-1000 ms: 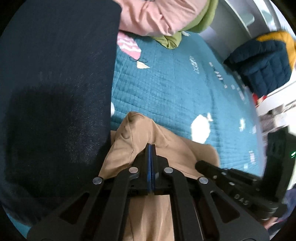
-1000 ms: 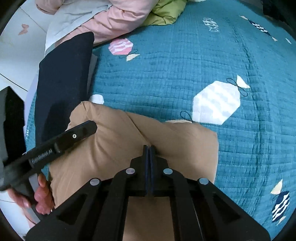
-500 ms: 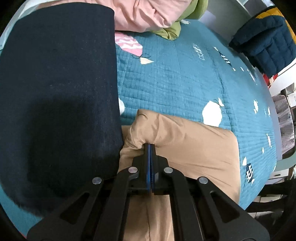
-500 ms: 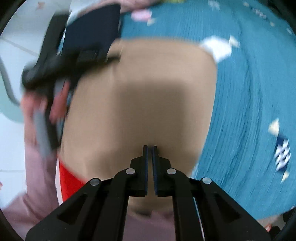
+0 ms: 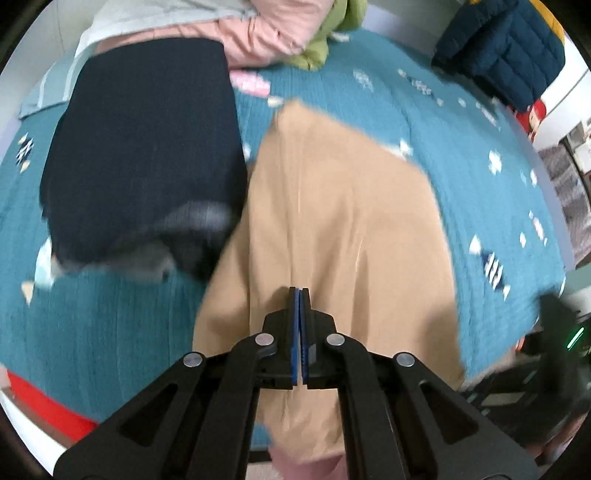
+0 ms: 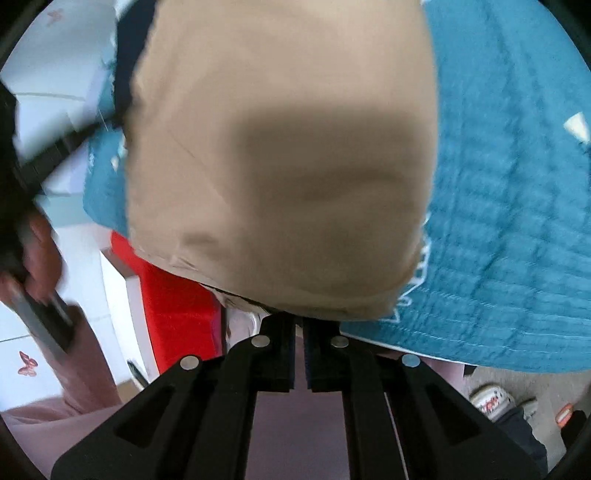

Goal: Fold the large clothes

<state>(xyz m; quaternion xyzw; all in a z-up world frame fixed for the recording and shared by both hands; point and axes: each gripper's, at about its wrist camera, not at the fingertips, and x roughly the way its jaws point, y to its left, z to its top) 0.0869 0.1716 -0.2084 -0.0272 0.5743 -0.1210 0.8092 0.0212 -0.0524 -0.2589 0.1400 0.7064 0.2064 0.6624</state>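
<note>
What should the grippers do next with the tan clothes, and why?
Probably reach for the next garment. The tan garment already lies folded on the teal quilt beside the folded navy garment, and both grippers, left gripper and right gripper, are shut and empty.

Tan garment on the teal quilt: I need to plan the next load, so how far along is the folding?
Done: a dark navy folded garment lies flat on the teal quilted bedspread. In hand: the tan cloth garment lies in a compact slab, with both grippers shut and empty. Left: the pink and green clothes pile beyond looks unfolded.
</note>
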